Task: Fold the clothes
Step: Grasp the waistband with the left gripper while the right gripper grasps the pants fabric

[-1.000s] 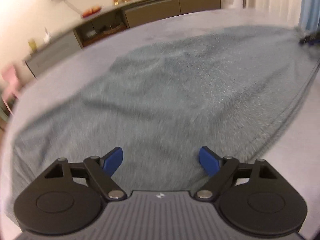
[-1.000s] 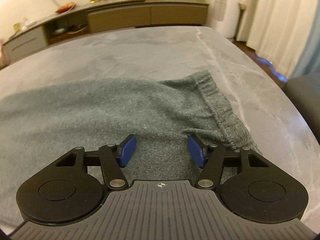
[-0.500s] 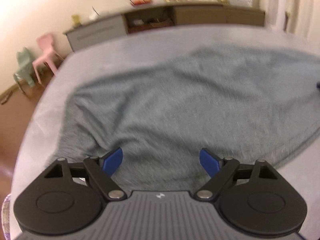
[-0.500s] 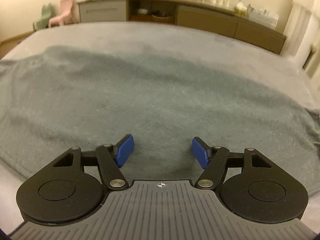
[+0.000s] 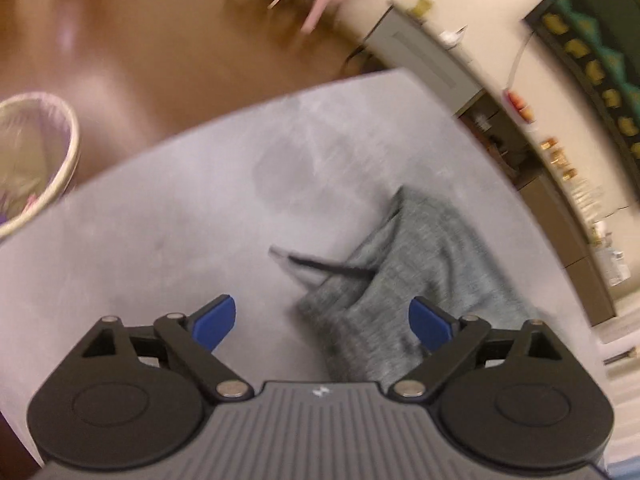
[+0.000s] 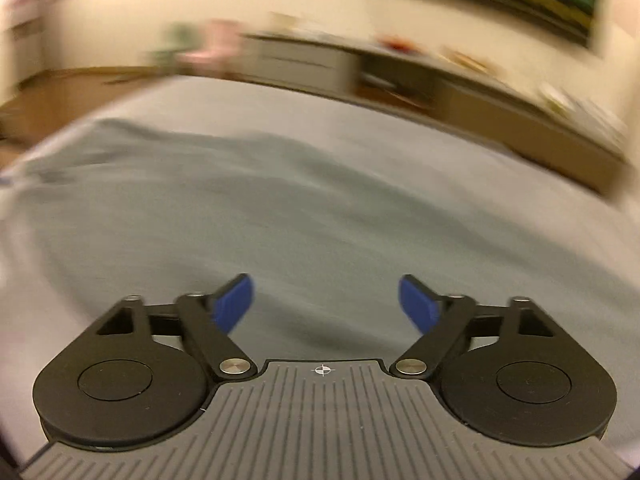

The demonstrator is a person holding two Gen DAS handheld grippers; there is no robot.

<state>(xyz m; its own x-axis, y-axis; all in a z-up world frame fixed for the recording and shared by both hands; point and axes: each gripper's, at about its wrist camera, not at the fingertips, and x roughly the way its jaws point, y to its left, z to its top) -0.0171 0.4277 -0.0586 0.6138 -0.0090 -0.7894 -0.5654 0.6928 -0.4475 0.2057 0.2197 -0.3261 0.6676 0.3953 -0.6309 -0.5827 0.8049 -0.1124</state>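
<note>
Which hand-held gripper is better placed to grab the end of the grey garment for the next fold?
Left, probably. The left hand-held gripper is opening, nothing between its pads, right over the grey garment end. The right hand-held gripper, also opening, faces only the garment's blurred middle.

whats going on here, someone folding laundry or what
Yes: a person with a two-finger gripper in each hand is folding a grey knitted garment spread on a grey stone-look table. Neither gripper holds anything. The left gripper has its jaws opening above one end of the garment, where a dark cord trails out. The right gripper, jaws also opening, hangs over the broad middle of the cloth. That view is blurred.
</note>
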